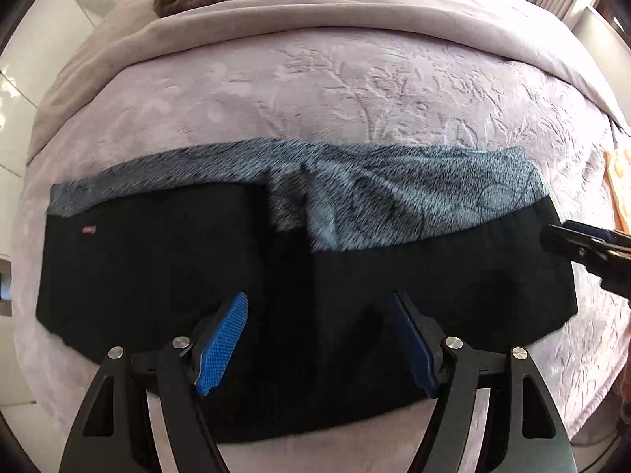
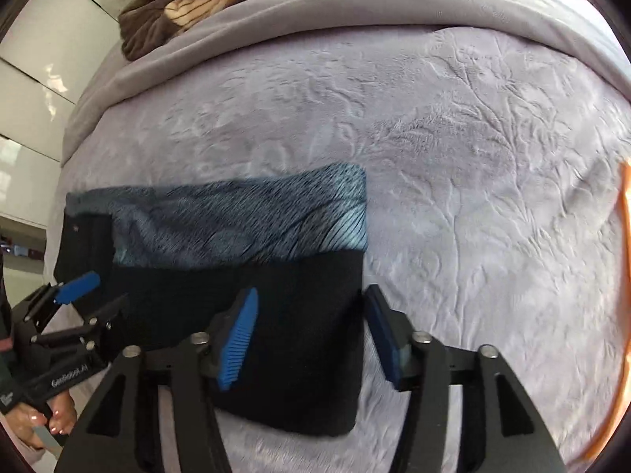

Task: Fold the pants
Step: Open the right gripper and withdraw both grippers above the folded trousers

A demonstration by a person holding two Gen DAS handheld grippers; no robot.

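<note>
Black pants [image 1: 157, 276] with a grey fleece lining lie folded in a wide band across the bed; the lining [image 1: 394, 193] shows along the far edge. My left gripper [image 1: 319, 339] is open and empty, low over the pants' near middle. My right gripper [image 2: 311, 335] is open and empty, straddling the right edge of the pants [image 2: 295, 315]. The right gripper also shows at the right edge of the left wrist view [image 1: 591, 248], and the left gripper at the left of the right wrist view [image 2: 79, 299].
The bed is covered by an embossed lilac blanket [image 1: 355, 90] with a folded grey cover [image 1: 315, 15] behind it. A brown and cream striped garment [image 2: 197, 0] lies at the far end. An orange-edged item [image 2: 625, 236] is at the right.
</note>
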